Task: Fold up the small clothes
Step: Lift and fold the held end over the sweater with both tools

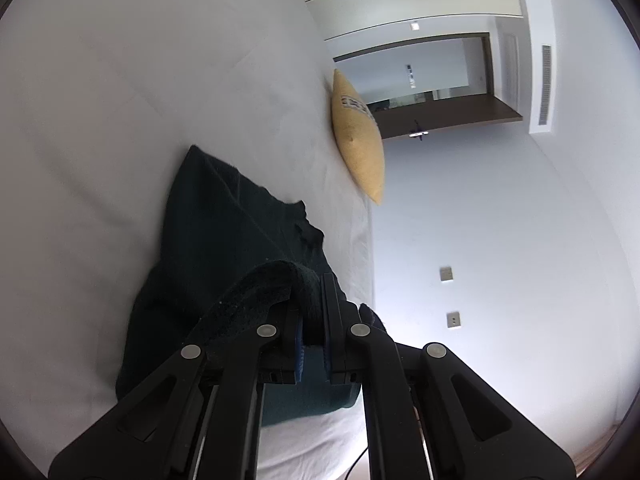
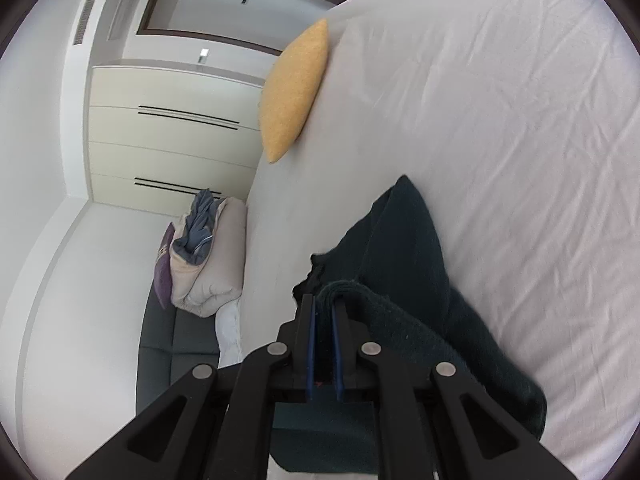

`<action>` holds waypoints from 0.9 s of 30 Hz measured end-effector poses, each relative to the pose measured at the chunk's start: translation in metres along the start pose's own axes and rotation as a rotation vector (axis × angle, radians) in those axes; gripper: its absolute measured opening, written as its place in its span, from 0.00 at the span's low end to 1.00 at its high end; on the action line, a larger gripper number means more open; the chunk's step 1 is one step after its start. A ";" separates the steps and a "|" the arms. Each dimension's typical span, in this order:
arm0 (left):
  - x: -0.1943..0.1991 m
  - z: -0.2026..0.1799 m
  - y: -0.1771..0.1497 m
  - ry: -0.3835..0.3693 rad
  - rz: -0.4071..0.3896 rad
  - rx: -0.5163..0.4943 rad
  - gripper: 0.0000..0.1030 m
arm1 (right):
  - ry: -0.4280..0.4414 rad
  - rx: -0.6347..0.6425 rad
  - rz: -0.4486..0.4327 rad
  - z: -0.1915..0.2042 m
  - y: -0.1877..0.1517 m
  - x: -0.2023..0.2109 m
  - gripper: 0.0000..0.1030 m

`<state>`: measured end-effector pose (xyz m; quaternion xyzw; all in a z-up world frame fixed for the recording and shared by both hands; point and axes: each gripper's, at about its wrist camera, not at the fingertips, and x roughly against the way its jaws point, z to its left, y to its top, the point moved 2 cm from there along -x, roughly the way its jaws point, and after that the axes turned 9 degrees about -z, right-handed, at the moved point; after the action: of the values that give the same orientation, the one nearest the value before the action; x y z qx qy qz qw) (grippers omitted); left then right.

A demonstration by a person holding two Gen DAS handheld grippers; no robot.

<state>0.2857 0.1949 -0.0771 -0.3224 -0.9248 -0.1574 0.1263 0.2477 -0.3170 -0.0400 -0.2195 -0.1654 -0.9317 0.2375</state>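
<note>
A dark green garment (image 1: pixel 224 240) lies on the white bed sheet (image 1: pixel 120 100). My left gripper (image 1: pixel 314 300) is shut on a thick ribbed edge of it, which loops up to the left of the fingers. In the right wrist view the same garment (image 2: pixel 404 240) lies on the sheet (image 2: pixel 500 120), and my right gripper (image 2: pixel 326 304) is shut on another ribbed edge that trails off to the right. Both held edges are lifted a little off the bed.
A yellow cushion (image 1: pixel 358 136) sits on the bed beyond the garment; it also shows in the right wrist view (image 2: pixel 294 88). A pile of bedding and clothes (image 2: pixel 208 248) rests on a grey sofa (image 2: pixel 168 344) beside the bed. White wardrobes (image 2: pixel 160 132) stand behind.
</note>
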 end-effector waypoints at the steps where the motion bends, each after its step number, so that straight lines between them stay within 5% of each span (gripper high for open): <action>1: -0.010 0.000 0.008 0.016 -0.005 -0.005 0.05 | -0.010 -0.004 -0.002 -0.001 0.004 -0.007 0.08; 18: -0.137 0.041 0.080 0.166 -0.023 -0.002 0.05 | -0.132 -0.100 -0.004 -0.045 0.042 -0.101 0.12; 23: -0.163 0.065 0.082 0.204 0.018 0.026 0.07 | -0.075 -0.121 -0.110 -0.046 0.050 -0.092 0.53; 26: -0.165 0.076 0.082 0.180 0.025 0.081 0.25 | -0.112 -0.035 -0.161 -0.040 0.051 -0.075 0.55; 27: -0.161 0.078 0.084 0.172 0.013 0.083 0.49 | -0.119 -0.025 -0.166 -0.039 0.050 -0.071 0.55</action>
<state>0.4514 0.1971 -0.1846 -0.3084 -0.9141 -0.1452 0.2196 0.3165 -0.3491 -0.0976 -0.2629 -0.1853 -0.9354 0.1466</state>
